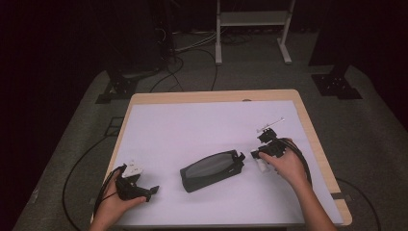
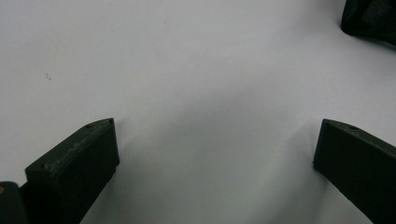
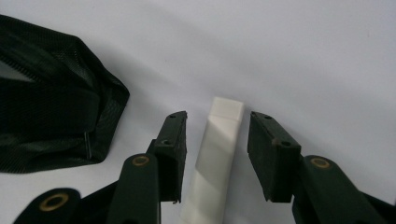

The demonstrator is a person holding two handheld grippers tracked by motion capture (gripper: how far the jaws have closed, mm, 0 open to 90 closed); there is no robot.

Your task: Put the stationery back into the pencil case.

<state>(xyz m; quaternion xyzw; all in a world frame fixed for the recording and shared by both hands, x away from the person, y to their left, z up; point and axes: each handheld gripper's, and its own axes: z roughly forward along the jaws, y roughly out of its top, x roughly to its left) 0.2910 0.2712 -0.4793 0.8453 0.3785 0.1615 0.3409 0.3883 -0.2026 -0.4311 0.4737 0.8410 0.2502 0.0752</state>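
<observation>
A black mesh pouch with a grey window lies in the middle of the white table top. Just right of it, my right gripper is held low, its jaws open around a white rectangular block that lies on the table, with a gap on each side. The pouch's end sits close on the left of that view. My left gripper rests near the front left edge. Its jaws stand wide open over bare table, and a corner of the pouch shows far off.
The table has a wooden rim along its right and far sides. Black cables run over the grey floor at the left. A white metal stand is behind the table, and dark equipment bases flank it.
</observation>
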